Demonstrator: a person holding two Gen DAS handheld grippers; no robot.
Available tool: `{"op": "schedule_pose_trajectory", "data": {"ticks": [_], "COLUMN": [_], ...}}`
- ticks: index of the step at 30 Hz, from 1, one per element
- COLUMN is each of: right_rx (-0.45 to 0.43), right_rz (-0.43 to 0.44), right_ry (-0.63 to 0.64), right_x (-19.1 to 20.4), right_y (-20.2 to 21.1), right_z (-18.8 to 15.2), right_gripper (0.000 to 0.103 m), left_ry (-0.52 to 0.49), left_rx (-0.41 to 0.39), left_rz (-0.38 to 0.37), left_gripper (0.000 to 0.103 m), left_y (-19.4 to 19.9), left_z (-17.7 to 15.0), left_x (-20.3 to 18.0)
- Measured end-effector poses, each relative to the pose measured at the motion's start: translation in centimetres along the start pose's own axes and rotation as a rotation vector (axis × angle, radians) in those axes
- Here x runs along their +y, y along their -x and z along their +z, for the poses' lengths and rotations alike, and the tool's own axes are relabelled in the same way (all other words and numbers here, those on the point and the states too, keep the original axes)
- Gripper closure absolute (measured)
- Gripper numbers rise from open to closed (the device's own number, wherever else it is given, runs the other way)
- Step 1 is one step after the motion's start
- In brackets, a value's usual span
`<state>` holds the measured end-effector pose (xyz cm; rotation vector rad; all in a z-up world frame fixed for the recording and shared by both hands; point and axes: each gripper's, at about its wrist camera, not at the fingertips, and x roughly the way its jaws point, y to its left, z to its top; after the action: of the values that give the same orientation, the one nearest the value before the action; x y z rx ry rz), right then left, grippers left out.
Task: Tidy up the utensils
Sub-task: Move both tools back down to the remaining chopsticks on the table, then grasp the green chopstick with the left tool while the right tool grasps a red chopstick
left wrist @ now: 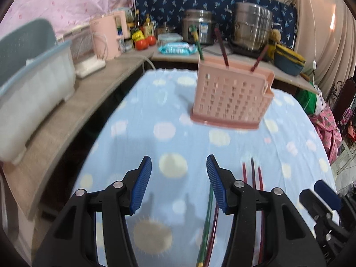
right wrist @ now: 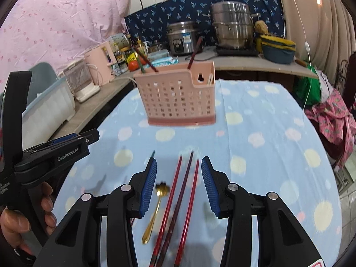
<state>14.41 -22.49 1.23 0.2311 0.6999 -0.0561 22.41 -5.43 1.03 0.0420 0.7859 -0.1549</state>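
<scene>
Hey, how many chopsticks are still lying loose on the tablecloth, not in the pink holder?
4 visible: three reddish chopsticks lie side by side between the right claw's open jaws, and a green chopstick lies beside them, mostly behind that claw's left finger. Others may be hidden under the claws.

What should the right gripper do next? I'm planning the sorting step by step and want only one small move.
Probably lower the right gripper onto the red chopsticks and close on one. Its jaws stand open and empty, the chopsticks lie loose on the blue cloth right between its fingers, beside a gold spoon, and the pink holder ahead already carries a few sticks.
</scene>
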Motion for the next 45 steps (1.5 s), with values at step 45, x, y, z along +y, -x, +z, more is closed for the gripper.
{"op": "schedule_pose_trajectory", "data": {"ticks": [45], "right_rx": [0.25], "right_rz": [-0.039], "right_ry": [0.024], "right_x": [0.0], "right_y": [-1.3], "right_z": [-12.7], "right_gripper": [0.091], "left_ry": [-0.094], "left_rx": [0.204], "left_rz": [-0.031], "left_gripper": [0.054], "left_y": [-0.2], "left_z": [-13.3], "left_x": [-0.5]}}
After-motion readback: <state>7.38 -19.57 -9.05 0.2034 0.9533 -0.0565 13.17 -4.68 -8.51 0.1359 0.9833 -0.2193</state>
